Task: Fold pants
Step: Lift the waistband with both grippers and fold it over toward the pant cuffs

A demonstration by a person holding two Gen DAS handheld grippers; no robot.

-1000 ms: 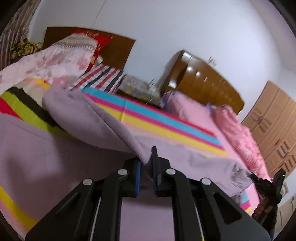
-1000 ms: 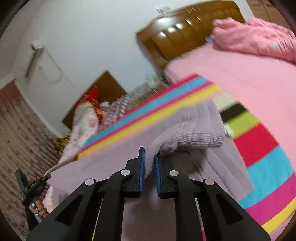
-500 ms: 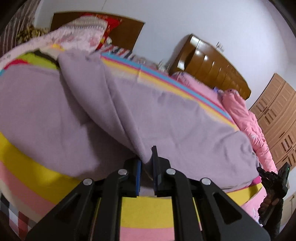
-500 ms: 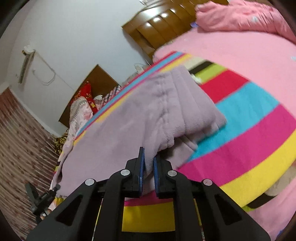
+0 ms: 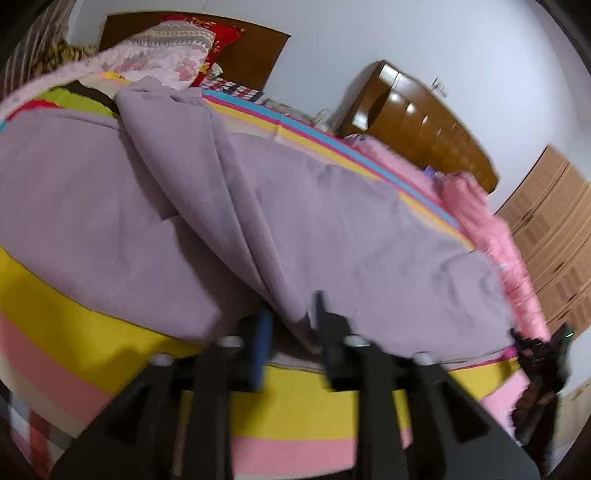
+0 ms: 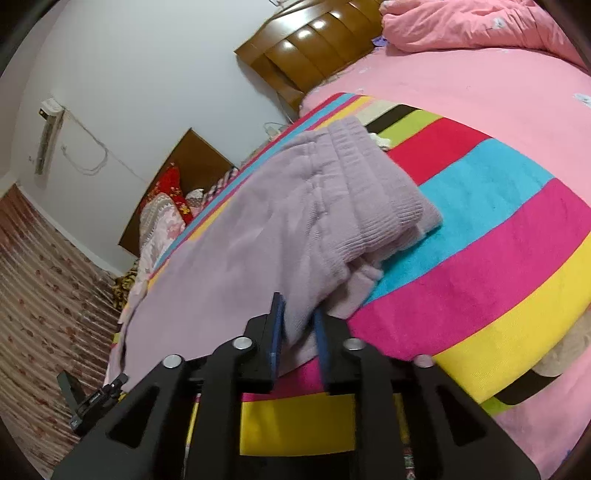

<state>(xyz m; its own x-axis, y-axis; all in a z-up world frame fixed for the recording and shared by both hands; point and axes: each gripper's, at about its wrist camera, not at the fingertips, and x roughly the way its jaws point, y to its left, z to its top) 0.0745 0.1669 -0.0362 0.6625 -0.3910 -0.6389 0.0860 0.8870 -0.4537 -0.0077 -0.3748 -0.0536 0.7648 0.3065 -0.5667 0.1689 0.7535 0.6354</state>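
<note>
Left wrist view: the left claw (image 5: 290, 325) has just been opening, and its jaws now stand apart with the hem of one leg of the lilac pants (image 5: 332, 221) lying loose between them, the fabric clear of the blue pad on the left finger. From there that leg runs up and away in a long fold across the rest of the garment, which is spread flat on the striped blanket (image 5: 74, 325) over the bed. Beyond it lie a floral pillow (image 5: 162, 59) and a wooden headboard (image 5: 417, 122), and a wardrobe (image 5: 554, 229) stands at the far right.

Right wrist view: the right claw (image 6: 298, 325) has likewise just been opening; its jaws are released, with the ribbed waistband end of the pants (image 6: 332, 206) drooping between them. The waistband is folded back on itself and rests on the blanket's (image 6: 480, 258) cyan and magenta stripes. A pink quilt (image 6: 461, 26) is bunched near the headboard (image 6: 314, 48).
</note>
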